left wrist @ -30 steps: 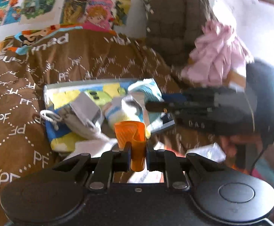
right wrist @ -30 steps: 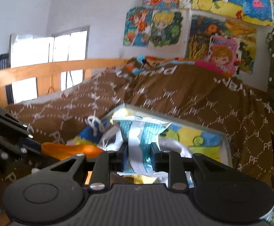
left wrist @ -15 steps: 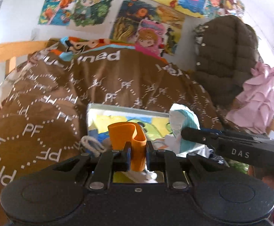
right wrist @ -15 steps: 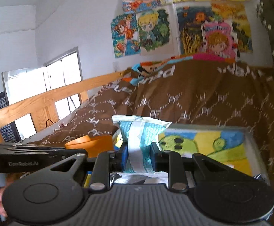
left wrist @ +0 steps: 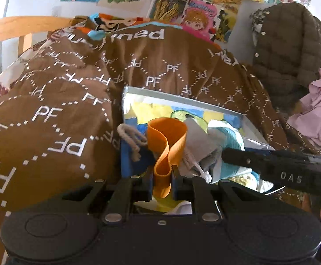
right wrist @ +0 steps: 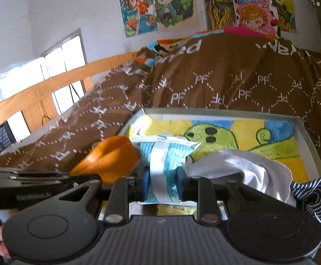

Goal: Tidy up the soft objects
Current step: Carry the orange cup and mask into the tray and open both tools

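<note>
1. Left gripper (left wrist: pixel 162 181) is clamped on a folded orange rubbery band (left wrist: pixel 167 141), held over the shallow grey box with a cartoon-painted floor (left wrist: pixel 182 98).
2. Right gripper (right wrist: pixel 163 185) is clamped on a blue-and-white crinkly foil packet (right wrist: pixel 162 152), above the same box.
3. The box rests on a brown quilt printed with white "PF" letters (left wrist: pixel 50 114).
4. White cloth (right wrist: pixel 244 165) lies inside the box.

A shallow box (right wrist: pixel 301 119) rests on a quilt (right wrist: pixel 226 84) spread over the bed, with a cloth (right wrist: pixel 237 165) and a striped fabric piece (right wrist: pixel 312 196) lying inside it. Posters (right wrist: pixel 160 6) hang on the wall behind; a jacket (left wrist: pixel 293 55) hangs to the right.
</note>
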Demonstrator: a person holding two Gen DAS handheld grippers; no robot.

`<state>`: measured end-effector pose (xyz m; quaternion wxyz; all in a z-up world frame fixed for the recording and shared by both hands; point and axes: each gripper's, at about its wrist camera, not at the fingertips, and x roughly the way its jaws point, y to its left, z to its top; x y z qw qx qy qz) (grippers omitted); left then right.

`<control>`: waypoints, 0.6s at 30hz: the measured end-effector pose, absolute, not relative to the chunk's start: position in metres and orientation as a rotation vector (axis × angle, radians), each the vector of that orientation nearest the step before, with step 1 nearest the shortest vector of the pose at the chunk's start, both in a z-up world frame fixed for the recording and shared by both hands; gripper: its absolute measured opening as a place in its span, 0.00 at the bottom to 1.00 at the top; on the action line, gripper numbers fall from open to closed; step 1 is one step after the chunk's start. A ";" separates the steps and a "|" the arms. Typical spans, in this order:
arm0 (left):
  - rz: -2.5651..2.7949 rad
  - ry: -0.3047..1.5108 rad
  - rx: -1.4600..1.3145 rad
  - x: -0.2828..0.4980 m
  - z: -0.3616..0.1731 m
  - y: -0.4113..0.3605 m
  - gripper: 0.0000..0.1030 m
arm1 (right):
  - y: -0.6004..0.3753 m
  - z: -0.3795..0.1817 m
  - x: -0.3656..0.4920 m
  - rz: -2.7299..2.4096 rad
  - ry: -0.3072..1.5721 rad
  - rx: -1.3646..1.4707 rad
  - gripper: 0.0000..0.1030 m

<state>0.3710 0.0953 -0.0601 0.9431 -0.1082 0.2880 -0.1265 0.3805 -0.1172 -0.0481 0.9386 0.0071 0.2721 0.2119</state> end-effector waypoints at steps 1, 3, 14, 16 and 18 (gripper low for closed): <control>-0.256 0.591 -0.222 0.371 -0.061 0.096 0.16 | -0.118 -0.050 0.382 0.427 0.562 0.018 0.26; -0.253 0.598 -0.222 0.372 -0.061 0.096 0.16 | -0.119 -0.052 0.383 0.426 0.569 0.019 0.26; -0.260 0.607 -0.231 0.367 -0.059 0.093 0.24 | -0.114 -0.050 0.377 0.433 0.567 -0.017 0.32; -0.253 0.601 -0.223 0.365 -0.057 0.092 0.26 | -0.114 -0.049 0.376 0.429 0.558 -0.027 0.36; -0.246 0.593 -0.213 0.363 -0.055 0.091 0.27 | -0.114 -0.047 0.374 0.426 0.550 -0.036 0.38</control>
